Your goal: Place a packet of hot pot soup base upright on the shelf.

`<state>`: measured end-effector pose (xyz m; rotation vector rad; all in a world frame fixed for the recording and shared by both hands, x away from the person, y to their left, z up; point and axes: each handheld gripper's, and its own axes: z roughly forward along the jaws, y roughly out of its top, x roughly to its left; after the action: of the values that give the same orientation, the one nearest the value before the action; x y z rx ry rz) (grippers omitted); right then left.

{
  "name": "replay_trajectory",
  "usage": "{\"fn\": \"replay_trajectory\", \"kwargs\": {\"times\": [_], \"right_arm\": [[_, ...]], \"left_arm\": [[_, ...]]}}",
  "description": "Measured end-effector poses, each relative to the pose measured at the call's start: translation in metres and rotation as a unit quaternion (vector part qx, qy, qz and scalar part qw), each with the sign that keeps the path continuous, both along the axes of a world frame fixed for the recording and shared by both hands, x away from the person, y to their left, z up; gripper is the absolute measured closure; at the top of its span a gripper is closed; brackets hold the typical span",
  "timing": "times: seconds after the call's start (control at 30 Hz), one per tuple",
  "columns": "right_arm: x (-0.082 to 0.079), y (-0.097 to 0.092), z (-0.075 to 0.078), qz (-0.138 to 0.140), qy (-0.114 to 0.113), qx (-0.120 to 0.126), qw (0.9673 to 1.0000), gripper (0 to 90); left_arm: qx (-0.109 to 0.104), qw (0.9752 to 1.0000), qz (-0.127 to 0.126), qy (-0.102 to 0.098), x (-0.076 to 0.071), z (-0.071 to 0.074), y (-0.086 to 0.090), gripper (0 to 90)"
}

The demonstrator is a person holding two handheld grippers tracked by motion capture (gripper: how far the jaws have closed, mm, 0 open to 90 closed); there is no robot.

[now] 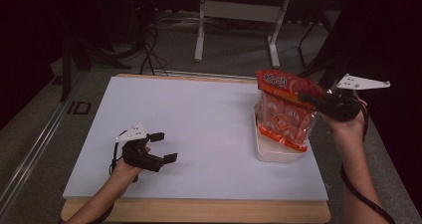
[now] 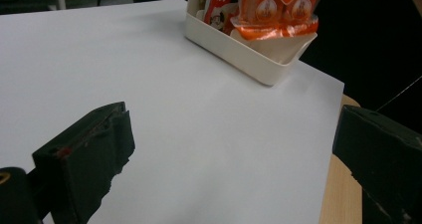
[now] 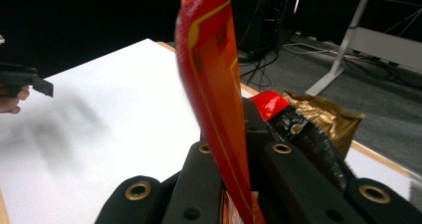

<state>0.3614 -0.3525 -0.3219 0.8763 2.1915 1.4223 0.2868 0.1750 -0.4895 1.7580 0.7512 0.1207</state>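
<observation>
An orange snack bag [image 1: 283,112] with round printed pieces hangs upright over a cream tray [image 1: 276,154] at the table's right side. My right gripper [image 1: 311,98] is shut on the bag's upper right edge. In the right gripper view the bag's red-orange top [image 3: 209,59] rises edge-on from between the closed jaws of that gripper [image 3: 231,139]. My left gripper [image 1: 165,147] stands open just above the white tabletop at the lower left, with nothing between its jaws. The left gripper view has the tray [image 2: 249,57] and the bag's bottom [image 2: 278,7] far ahead of that gripper [image 2: 234,149].
The tray also holds a red-and-white packet [image 2: 216,5], a gold packet [image 3: 323,119] and a dark, red-topped packet [image 3: 278,109]. The white tabletop [image 1: 199,114] lies bare between the two hands. A white desk frame [image 1: 201,30] stands on the floor beyond the table.
</observation>
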Motion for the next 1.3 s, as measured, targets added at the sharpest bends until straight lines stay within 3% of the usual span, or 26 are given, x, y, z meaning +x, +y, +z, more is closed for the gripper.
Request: {"fn": "replay_trajectory", "kwargs": {"times": [0.33, 0.37, 0.53, 0.77, 1.3], "right_arm": [[0.001, -0.002, -0.016, 0.005, 0.017, 0.016, 0.9997, 90.0], [0.0, -0.008, -0.019, 0.003, 0.02, 0.029, 0.9994, 90.0], [-0.003, -0.016, -0.02, 0.001, 0.022, 0.039, 0.999, 90.0], [-0.005, -0.017, -0.022, 0.006, 0.028, 0.028, 0.9992, 90.0], [-0.001, -0.018, -0.025, 0.024, 0.051, 0.041, 0.9976, 90.0]], "left_arm": [[0.004, 1.0, 0.005, 0.007, 0.001, -0.006, 0.003, 1.8], [0.006, 0.9999, 0.006, 0.008, 0.002, -0.006, 0.003, 1.8], [0.005, 0.9999, 0.006, 0.011, 0.002, -0.008, 0.003, 1.8], [0.005, 0.9999, 0.008, 0.011, 0.003, -0.009, 0.002, 1.8], [0.005, 0.9999, 0.008, 0.011, 0.004, -0.009, 0.003, 1.8]]}}
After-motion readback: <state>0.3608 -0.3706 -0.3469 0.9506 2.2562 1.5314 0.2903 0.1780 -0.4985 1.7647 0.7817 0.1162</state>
